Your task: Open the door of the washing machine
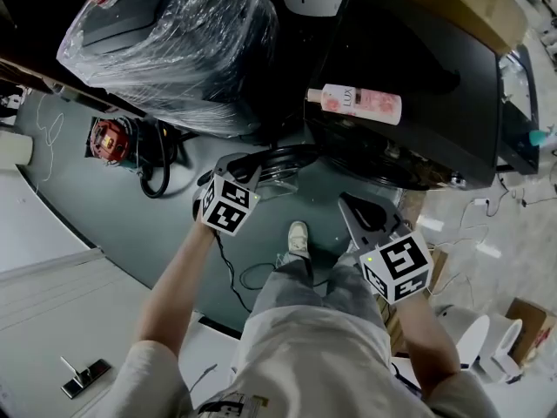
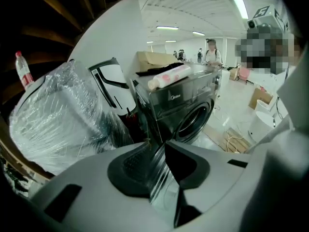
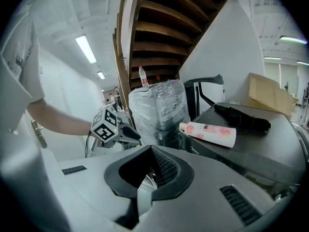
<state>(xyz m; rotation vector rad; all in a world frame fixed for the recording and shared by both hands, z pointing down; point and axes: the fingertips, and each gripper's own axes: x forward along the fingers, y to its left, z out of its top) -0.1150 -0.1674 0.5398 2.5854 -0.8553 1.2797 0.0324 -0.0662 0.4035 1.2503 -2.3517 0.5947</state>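
The left tongs (image 2: 155, 143) have their tips a little apart and grip nothing. A shiny, streaked surface shows through the gap beyond the pads, and I cannot tell whether it touches them. The right tongs (image 3: 151, 147) are pressed together at the tips, with nothing pinched.

The washing machine (image 1: 409, 50) is the big black box at the far right, its front turned toward the person. A bulky bundle wrapped in clear plastic (image 1: 174, 33) stands just to its left.

The door (image 1: 280, 162) shows in the head view as a shiny round rim at the left end of the machine's front, just beyond the left tongs. I take it to stand out from the front with its edge toward them, but how far it stands open cannot be told. In the left gripper view the round port (image 2: 194, 121) in the front lies ahead of the tips and to their right.

A pink and white bottle (image 1: 361, 103) lies on its side on the machine's top, near the front edge.

The left tongs are plainly the nearer to the door. The right tongs sit nearer the person and well apart from it, so any further pull on the door falls to the left hand.
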